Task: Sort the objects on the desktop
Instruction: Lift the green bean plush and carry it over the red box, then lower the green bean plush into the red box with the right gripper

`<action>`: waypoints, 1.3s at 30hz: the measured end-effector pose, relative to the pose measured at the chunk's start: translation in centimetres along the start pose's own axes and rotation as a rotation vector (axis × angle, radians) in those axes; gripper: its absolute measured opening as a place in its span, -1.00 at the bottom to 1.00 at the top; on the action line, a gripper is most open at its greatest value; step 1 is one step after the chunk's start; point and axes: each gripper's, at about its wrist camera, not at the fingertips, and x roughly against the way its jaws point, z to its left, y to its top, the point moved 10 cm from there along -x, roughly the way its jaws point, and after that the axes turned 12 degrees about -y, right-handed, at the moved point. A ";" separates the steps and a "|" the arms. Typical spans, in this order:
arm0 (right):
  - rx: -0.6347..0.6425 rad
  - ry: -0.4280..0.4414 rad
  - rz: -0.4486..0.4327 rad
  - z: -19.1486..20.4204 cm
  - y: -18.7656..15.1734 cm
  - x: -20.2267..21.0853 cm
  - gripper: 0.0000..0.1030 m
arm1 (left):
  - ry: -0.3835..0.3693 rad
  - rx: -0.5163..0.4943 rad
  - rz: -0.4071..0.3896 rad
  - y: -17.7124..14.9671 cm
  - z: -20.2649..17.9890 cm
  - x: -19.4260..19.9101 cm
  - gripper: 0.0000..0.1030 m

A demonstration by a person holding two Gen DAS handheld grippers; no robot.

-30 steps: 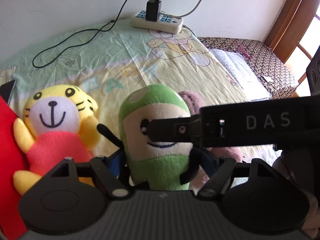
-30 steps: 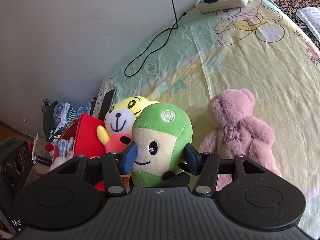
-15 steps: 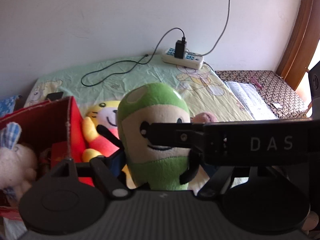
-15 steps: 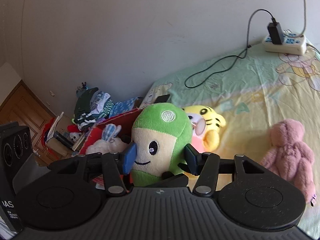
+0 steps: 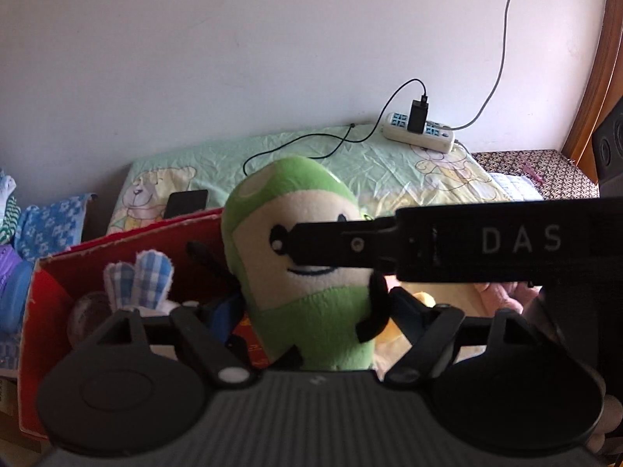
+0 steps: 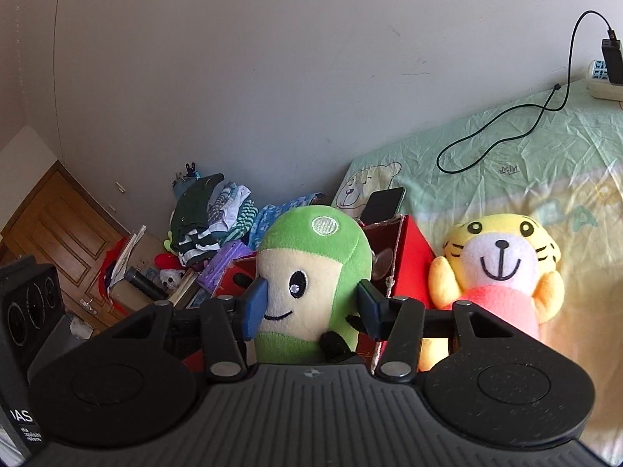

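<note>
Bedsheet [image 6: 525,179] fills the right of the frame, with the tiger [image 6: 502,264] lying on it. At center we grip the green plush [image 6: 311,272] in our right gripper [image 6: 311,307], jaws pressed on both its sides, above the red box [image 5: 50,292]. Our left gripper [image 5: 311,311] seems closed on it too.

A plain white wall [image 6: 272,78] fills the view toward 12 o'clock. At 9 o'clock stands a brown wooden door [image 6: 66,233]. A pale green bed sheet with bear drawings [image 5: 303,155] lies below the wall, and a brown wooden window frame [image 5: 599,78] rises at 3 o'clock.
</note>
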 end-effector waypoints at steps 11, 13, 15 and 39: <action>0.061 -0.096 0.046 1.0 -1.6 -5.1 0.03 | 0.008 -0.012 0.138 -1.2 5.2 -2.6 0.53; 0.088 -0.106 0.057 1.2 -1.7 -5.5 0.03 | 0.002 0.007 0.153 -1.6 5.6 -2.8 0.53; 0.109 -0.111 0.072 1.5 -1.8 -5.8 0.03 | -0.002 0.027 0.161 -1.9 6.0 -2.8 0.53; 0.140 -0.208 0.167 0.8 -1.4 -7.4 -0.13 | 0.005 0.016 0.139 -1.6 6.7 -4.0 0.68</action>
